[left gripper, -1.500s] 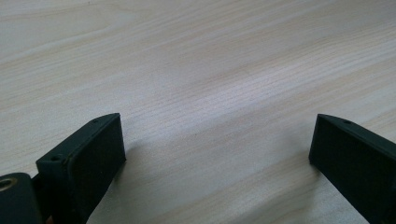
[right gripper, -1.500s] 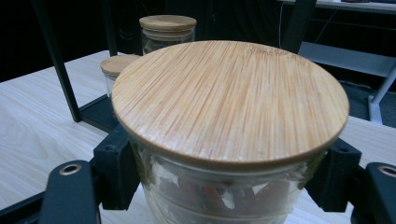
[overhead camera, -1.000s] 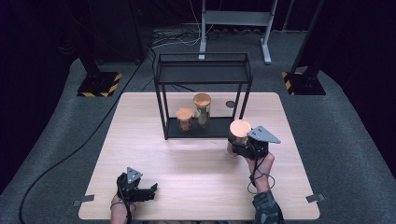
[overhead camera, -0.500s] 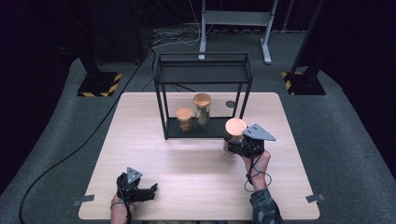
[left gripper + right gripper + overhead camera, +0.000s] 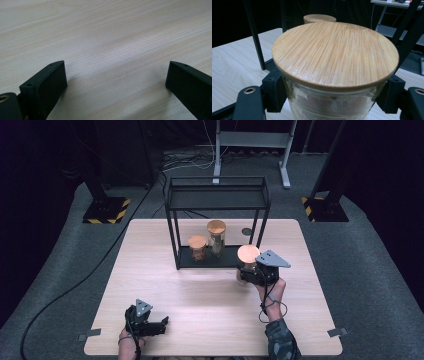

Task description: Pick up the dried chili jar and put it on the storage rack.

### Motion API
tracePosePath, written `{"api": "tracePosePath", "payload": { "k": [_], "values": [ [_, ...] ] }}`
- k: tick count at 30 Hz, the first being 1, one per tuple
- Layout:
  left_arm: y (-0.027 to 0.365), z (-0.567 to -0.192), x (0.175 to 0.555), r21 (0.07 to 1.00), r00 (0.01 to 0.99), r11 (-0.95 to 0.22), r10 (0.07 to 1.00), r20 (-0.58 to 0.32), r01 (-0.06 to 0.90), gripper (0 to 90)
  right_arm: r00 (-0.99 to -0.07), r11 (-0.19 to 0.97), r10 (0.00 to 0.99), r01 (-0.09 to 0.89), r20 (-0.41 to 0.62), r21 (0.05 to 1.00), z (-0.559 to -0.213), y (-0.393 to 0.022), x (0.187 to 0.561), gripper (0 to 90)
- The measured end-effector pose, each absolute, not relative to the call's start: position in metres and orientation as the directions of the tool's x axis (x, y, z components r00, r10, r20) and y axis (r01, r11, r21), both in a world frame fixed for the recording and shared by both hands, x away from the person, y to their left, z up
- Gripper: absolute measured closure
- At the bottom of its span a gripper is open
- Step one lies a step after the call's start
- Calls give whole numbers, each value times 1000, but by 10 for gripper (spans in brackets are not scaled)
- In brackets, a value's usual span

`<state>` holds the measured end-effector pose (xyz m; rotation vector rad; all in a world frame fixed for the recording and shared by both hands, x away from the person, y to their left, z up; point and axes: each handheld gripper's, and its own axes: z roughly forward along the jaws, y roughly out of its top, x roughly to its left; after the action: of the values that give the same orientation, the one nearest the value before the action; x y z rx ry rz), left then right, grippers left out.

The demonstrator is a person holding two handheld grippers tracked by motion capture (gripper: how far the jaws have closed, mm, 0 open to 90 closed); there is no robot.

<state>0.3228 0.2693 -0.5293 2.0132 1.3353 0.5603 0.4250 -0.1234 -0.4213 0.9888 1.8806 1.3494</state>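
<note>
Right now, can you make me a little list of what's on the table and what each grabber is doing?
table: light wood
black rack: standing at the table's far side
jars on rack: two, bamboo lids, short jar and tall jar
right gripper: jaws shut on a third jar by the rack's right end
left gripper: jaws open, holding nothing, near the front edge

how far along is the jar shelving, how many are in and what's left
Two jars, a short one and a tall one, already stand on the bottom shelf of the rack. The third jar is in hand: the right gripper is shut on its glass body, at the rack's right front corner, not yet inside. What looks left is setting it on the shelf and letting go. The left gripper lies open over bare table.
</note>
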Motion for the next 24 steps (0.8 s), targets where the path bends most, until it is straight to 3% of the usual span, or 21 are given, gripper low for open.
{"api": "tracePosePath", "payload": {
  "k": [24],
  "values": [
    [269,-529,323,716,391,-272,920,-2,643,29,-520,195,853,242,-43,951,-421,-119,448,243]
  ]
}}
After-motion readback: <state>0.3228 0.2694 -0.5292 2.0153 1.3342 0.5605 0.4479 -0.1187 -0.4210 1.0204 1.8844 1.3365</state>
